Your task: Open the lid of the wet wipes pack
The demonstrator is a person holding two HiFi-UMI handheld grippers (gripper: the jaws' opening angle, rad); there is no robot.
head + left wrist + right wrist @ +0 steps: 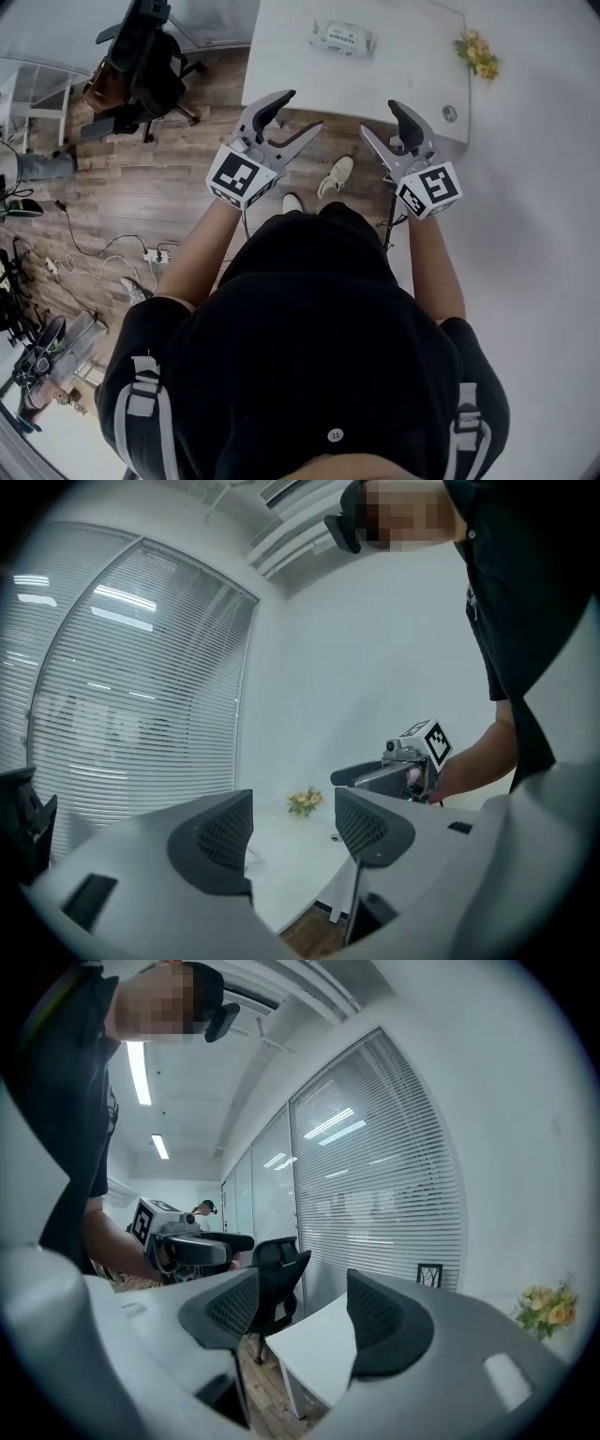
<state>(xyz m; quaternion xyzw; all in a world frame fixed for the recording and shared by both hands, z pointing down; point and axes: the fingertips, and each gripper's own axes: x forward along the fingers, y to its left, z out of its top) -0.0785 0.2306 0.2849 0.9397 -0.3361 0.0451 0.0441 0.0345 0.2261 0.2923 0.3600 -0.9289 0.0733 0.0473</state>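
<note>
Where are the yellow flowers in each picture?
Head view: yellow flowers at the top right, near the white table's right edge.
Left gripper view: flowers in the middle, seen between the jaws, on that table.
Right gripper view: flowers at the right edge.
Shared landmark: the white table, in all three.

The wipes pack (343, 38) is lying on the table (281, 75), well behind its near edge, and the flowers (477, 53) are sitting on the same table to the right of the pack, well apart from it. The left gripper (302, 111) and the right gripper (378, 117) are hanging side by side at the table's near edge, before the pack. The chair (141, 56) is standing on the floor (169, 178), left of the table.
</note>
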